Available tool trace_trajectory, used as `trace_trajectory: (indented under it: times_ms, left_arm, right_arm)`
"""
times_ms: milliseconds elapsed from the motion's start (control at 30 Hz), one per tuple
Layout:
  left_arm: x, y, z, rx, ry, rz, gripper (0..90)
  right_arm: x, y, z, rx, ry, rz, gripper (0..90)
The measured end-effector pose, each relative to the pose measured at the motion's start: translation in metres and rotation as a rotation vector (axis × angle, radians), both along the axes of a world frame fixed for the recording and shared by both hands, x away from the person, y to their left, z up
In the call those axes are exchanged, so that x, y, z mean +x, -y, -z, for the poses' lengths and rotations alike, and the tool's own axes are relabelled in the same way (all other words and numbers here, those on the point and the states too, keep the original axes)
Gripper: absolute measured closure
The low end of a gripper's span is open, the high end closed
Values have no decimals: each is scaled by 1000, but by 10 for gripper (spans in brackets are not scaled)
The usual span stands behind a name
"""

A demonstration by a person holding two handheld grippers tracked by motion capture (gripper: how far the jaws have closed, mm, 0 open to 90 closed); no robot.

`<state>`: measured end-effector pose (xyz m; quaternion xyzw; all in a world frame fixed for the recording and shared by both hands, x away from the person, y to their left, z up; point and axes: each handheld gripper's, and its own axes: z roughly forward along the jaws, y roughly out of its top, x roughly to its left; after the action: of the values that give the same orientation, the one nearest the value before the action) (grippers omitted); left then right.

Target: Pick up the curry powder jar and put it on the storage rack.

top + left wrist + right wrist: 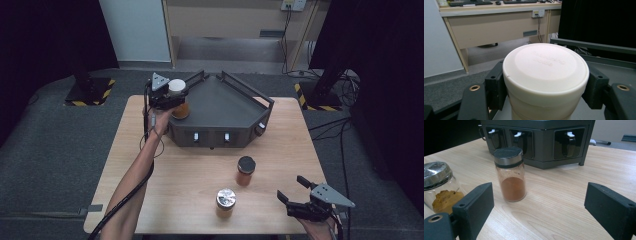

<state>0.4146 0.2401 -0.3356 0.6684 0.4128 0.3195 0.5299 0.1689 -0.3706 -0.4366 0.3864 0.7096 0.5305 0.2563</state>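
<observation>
Now keep the left gripper (172, 100) clamped on the white-lidded jar (178, 98), lower it upright onto the grey rack (225, 107); right gripper (292, 192) stands apart

We take this for a lab or office test room — a lone wooden bench (150, 200) stands on grey carpet (55, 145), hemmed by black curtains (45, 35). Beyond its far edge we see a beige desk (496, 25) with keyboards (470, 3), a wall socket (538, 13) with cables — and stand bases taped in yellow-black stripes (90, 92).
</observation>
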Motion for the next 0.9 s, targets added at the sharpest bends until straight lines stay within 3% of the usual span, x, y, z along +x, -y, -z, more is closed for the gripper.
trace_trajectory:
  times_ms: [300,433,733,900]
  left_arm:
    - [0,0,2,-3,5,0,323]
    - [-1,2,0,20,14,-4,312]
    - [0,-11,-6,-51,7,4,146]
    - [-4,-15,-17,-51,18,17,104]
  right_arm:
    - [0,0,0,0,2,-2,88]
    - [0,0,0,0,3,-2,88]
    - [0,0,0,-2,3,-3,88]
    - [0,0,0,-3,3,-4,88]
